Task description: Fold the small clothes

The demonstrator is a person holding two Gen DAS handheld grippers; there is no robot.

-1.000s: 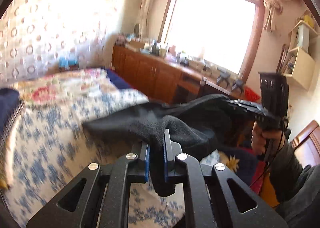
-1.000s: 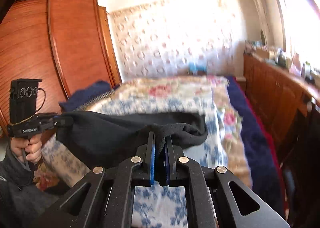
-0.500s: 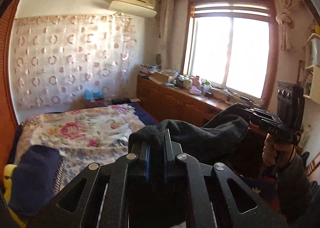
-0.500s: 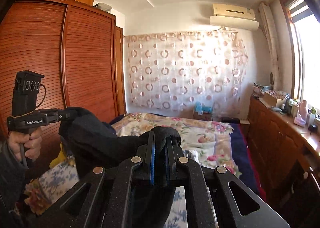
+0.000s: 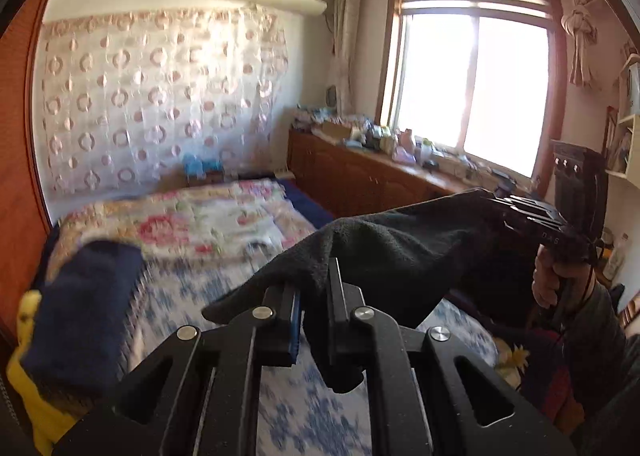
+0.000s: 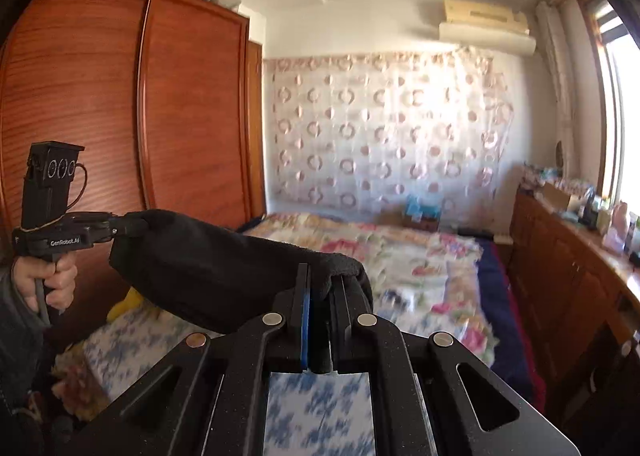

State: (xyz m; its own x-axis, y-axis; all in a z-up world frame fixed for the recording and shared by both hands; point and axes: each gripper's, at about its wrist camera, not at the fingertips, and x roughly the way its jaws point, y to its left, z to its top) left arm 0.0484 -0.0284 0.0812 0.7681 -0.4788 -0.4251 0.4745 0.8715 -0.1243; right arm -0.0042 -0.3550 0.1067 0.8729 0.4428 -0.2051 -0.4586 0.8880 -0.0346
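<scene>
A small black fleece garment hangs stretched in the air between both grippers, above the bed. My left gripper is shut on one corner of it. My right gripper is shut on the other corner; the garment also shows in the right wrist view. Each gripper shows in the other's view: the right one at the far right, the left one at the far left, each pinching the cloth.
The bed with a blue floral sheet lies below. A folded navy cloth and something yellow lie at its left edge. A wooden wardrobe stands left, a cluttered wooden cabinet under the window right.
Both grippers lifted the black garment up off the bed and now hold it spread in the air. The views tilted up from the bedsheet to the room.
</scene>
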